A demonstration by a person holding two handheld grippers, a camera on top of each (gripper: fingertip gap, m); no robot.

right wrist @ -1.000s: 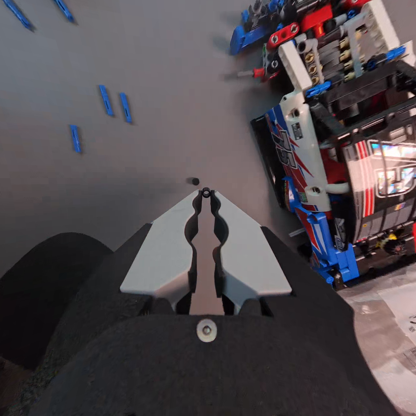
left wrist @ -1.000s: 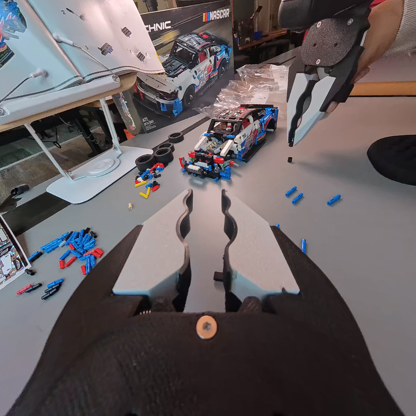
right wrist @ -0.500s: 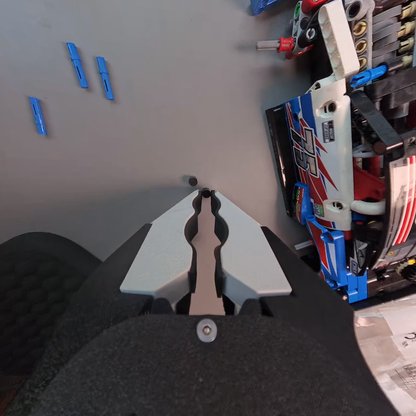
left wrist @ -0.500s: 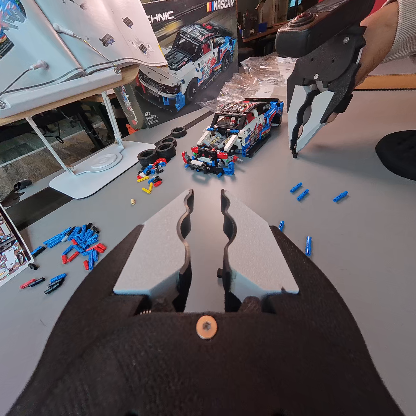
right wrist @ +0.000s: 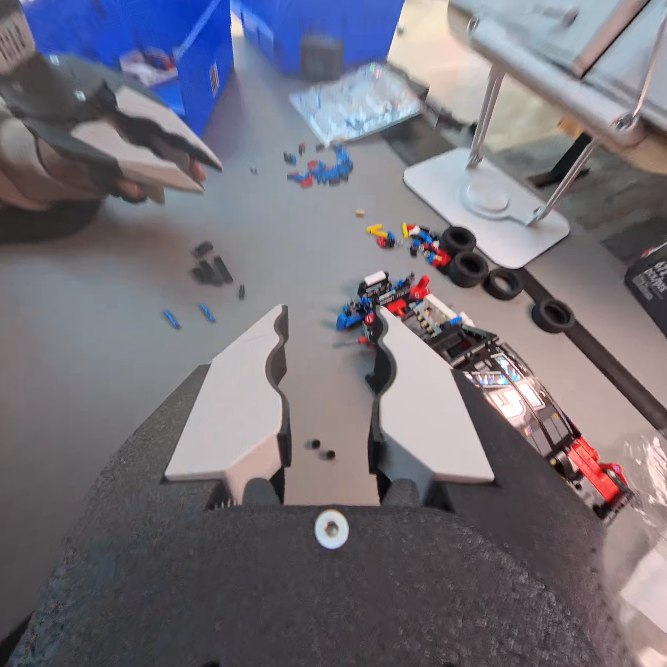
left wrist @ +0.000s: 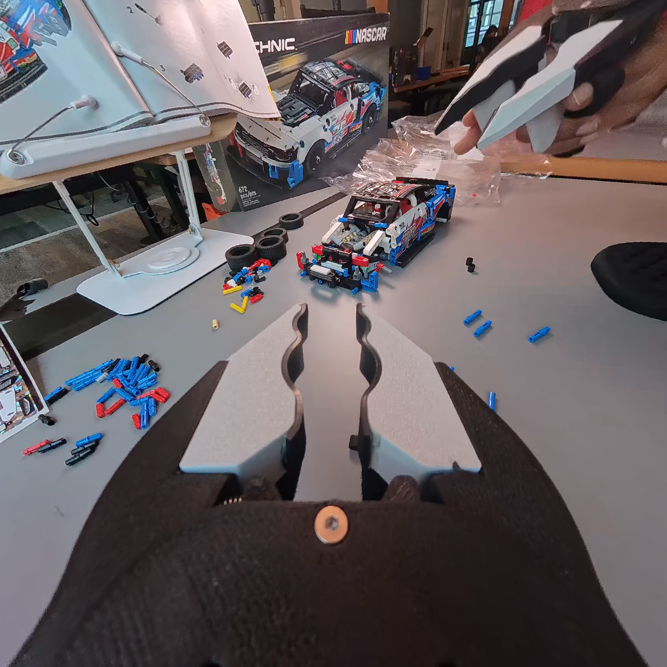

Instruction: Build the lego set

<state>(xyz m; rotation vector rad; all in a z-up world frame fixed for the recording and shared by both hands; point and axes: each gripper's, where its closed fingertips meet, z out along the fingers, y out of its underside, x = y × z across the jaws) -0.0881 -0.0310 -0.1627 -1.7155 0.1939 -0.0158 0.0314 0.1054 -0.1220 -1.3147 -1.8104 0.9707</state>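
The left wrist view alone shows the box (left wrist: 317,108) and instruction booklet (left wrist: 108,54) behind the half-built toy car (left wrist: 382,234); only the right wrist view shows the blue bins (right wrist: 202,54). The left gripper (left wrist: 331,306) hangs over bare grey table (left wrist: 541,433), jaws apart and empty. The right gripper (right wrist: 331,310), jaws wide and empty, is raised above two small black pieces (right wrist: 321,449) beside the car, with free table between. The right view is blurred, and the car's rear is cut off there

Each wrist view looks forward along its own gripper, low over the tabletop (left wrist: 541,451). They face nearly opposite ways (right blurred). Both share the car (left wrist: 382,234) (right wrist: 487,364).
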